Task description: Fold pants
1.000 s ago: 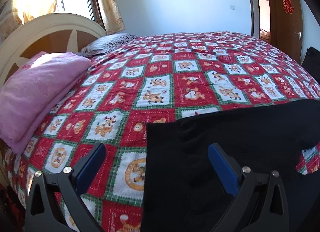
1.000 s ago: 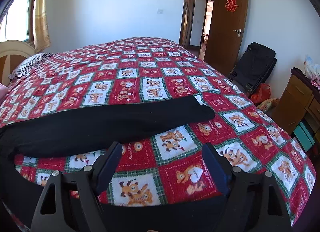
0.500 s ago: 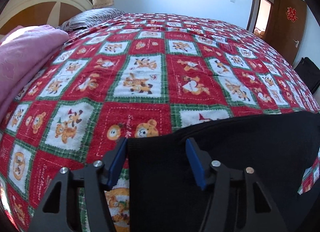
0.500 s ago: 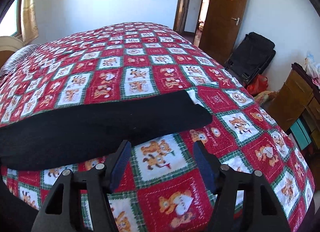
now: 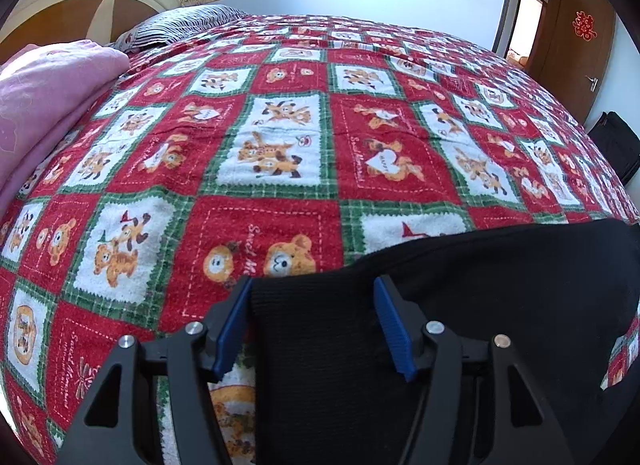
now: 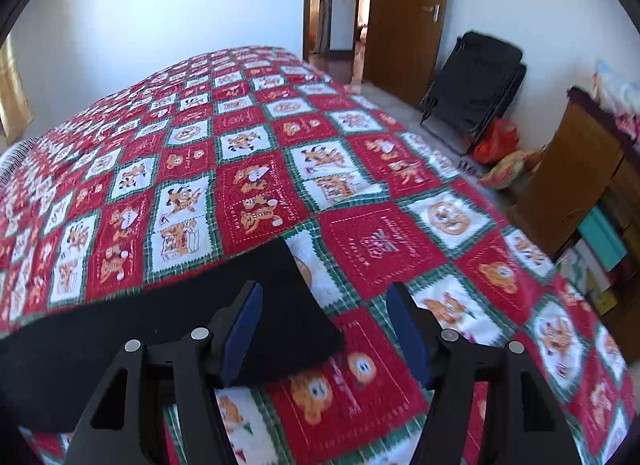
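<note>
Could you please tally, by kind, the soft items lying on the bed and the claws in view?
Black knit pants: 1
Folded pink blanket: 1
Striped grey pillow: 1
Red-and-green patchwork teddy-bear bedspread: 1
Black claws with blue pads, left and right: 2
Total: 6

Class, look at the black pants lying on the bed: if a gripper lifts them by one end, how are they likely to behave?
The black pants lie flat and follow the bedspread, so they will probably hang limp. The fabric looks knitted and thin, so likely light. The left gripper straddles one corner, its jaws apart; a corner pinch would probably hold, while the rest may trail and drag.
</note>
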{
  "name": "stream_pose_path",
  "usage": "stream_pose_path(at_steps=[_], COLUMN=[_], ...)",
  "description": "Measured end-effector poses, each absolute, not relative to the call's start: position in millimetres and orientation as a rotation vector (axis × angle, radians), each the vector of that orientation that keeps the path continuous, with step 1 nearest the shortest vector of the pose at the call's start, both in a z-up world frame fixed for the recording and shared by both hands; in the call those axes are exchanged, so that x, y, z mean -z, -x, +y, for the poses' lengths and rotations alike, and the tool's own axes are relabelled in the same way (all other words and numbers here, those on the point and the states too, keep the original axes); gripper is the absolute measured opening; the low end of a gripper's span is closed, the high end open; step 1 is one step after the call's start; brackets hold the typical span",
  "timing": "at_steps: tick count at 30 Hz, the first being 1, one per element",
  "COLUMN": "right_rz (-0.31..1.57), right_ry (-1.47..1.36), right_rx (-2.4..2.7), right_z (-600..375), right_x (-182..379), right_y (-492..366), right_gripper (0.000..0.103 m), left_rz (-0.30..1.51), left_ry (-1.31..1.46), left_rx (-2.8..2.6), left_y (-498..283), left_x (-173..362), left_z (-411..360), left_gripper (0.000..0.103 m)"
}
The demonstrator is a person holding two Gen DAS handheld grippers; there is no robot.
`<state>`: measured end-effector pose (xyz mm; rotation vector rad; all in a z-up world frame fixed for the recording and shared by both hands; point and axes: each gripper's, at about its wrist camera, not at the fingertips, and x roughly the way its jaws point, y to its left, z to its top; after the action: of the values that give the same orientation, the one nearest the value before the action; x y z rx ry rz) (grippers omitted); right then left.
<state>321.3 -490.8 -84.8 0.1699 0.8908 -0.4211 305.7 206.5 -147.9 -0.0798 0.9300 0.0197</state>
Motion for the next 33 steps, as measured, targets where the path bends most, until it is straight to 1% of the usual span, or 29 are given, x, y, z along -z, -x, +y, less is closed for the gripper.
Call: stream_pose_path(at_steps=[5,8,19,20,21,22,23,24,25,26,27,29,33], right_rz=[0.938,0.959,1.016,1.016,1.019,1.023,1.024,1.027,1.029,1.029,1.027,1.019,0.980], right_ry=[-0.204,-0.214,-0.252,-0.240,-0.220,-0.202,-0.196,-0.200,-0.192,-0.172,-0.162,-0.145,-0.129], right_rx=[0.387,0.356,0.281,0.280,0.276,0.276,0.270,0.256,0.259,0.260,0.258,0.265,0.282], right_z=[-503,-506,-509,-508,-506,-504,-503,-501,-499,-496,-494,-491,-486], right_x=[103,111,139,139,139,139,138,138,137,136,135,132,119], right_y=[-352,-368,-389,-389,-390,-391,-392,-392,-392,-392,-391,-389,-381], right_gripper=[0.067,0.073,0.074,0.069,0.054,0.045,0.034,0.025,0.023,0.019,0.013,0.008,0.006], left_rz=[0.931,0.937,0.942,0.940,0.937,0.932,0.925,0.916,0.909,0.904,0.902,0.897,0.873], left_ry=[0.075,0.078,0.081,0.080,0.080,0.080,0.078,0.070,0.062,0.061,0.061,0.036,0.022], left_rx=[-0.029,-0.040,-0.024,-0.023,-0.020,-0.017,-0.006,-0.002,0.000,0.026,0.051,0.061,0.065], left_y=[-306,-306,-308,-308,-308,-307,-306,-304,-303,-302,-302,-301,-299], left_x=[148,149,150,149,149,148,147,146,144,143,142,140,133], left_z=[206,207,207,207,207,206,206,204,203,201,199,194,194], left_gripper=[0.068,0.079,0.080,0.079,0.076,0.073,0.062,0.057,0.053,0.037,0.023,0.016,0.015])
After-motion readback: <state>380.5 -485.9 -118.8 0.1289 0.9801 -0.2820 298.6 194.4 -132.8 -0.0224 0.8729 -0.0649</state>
